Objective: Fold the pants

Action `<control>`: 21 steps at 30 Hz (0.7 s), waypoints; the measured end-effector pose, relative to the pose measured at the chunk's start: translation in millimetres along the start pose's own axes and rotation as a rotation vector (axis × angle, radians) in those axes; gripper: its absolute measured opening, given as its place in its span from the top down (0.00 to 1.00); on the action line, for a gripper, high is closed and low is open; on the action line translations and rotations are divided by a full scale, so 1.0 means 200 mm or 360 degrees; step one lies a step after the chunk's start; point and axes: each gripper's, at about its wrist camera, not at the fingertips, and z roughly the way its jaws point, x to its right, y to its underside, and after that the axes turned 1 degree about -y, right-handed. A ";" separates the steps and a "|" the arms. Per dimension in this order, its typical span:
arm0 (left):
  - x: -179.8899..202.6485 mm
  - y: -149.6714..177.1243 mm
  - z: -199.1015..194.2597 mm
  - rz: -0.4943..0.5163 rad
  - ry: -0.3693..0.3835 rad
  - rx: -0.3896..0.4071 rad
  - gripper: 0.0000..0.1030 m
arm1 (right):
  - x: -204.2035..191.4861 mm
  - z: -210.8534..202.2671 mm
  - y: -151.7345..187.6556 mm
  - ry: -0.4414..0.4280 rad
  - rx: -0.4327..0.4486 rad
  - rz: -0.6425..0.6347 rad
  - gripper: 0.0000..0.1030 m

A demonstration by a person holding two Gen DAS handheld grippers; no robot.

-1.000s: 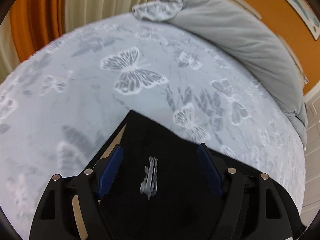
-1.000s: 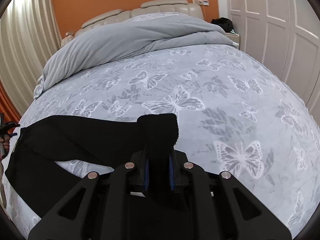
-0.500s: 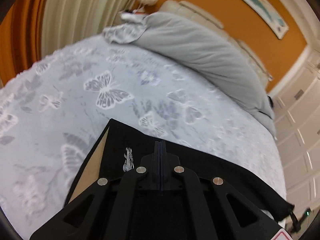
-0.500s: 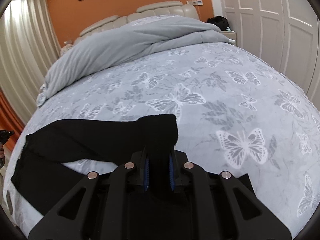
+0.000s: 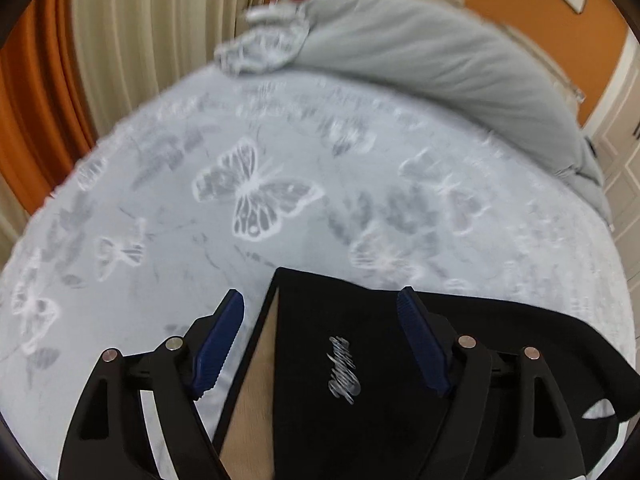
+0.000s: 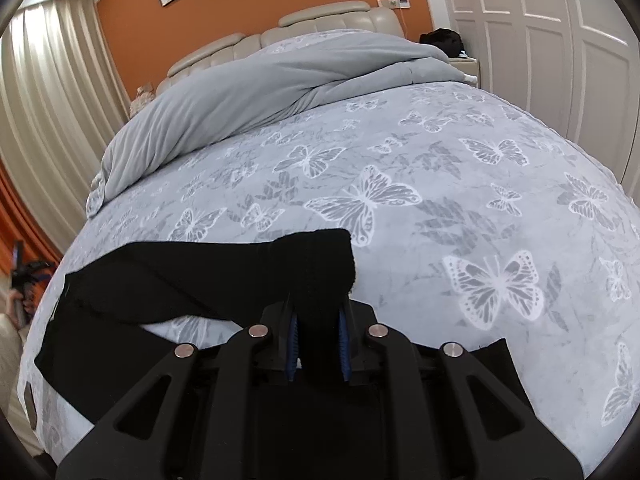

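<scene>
- The left tongs [image 5: 320, 336] are opening, jaws wide apart above the black pants [image 5: 360, 380]; the pads press on nothing.
- The right tongs [image 6: 318, 344] are clamped nearly shut on a bunched end of the pants [image 6: 316, 264], which sticks up between the blue pads.
- The pants lie stretched across the near edge of the bed [image 6: 440, 168], on its butterfly-print cover.
- A grey duvet [image 6: 260, 92] is heaped by the headboard.

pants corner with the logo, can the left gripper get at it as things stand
Probably yes. The left gripper has its jaws opening right over that corner of the pants, the logo between its fingers, nothing in between. The right gripper pinches the other end, well clear.
</scene>
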 end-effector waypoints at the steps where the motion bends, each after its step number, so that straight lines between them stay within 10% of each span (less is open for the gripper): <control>1: -0.02 -0.01 0.09 -0.0008 -0.0013 -0.0039 0.26 | 0.01 0.01 0.00 0.0002 0.0003 0.0013 0.85; 4: -0.05 -0.01 0.24 -0.0051 0.0054 -0.0074 0.30 | 0.02 0.03 0.01 0.0021 0.0015 0.0057 0.84; 7: -0.04 0.02 0.28 -0.0063 0.0091 -0.0044 0.75 | 0.02 0.05 0.03 0.0060 0.0020 0.0066 0.84; 13: -0.08 0.14 -0.05 -0.0150 0.0267 0.0129 0.79 | 0.00 0.01 0.06 0.0059 0.0029 0.0073 0.84; 21: -0.01 0.62 -0.97 -0.0027 0.0501 0.0386 0.79 | -0.06 -0.25 0.09 -0.0052 0.0088 -0.0039 0.82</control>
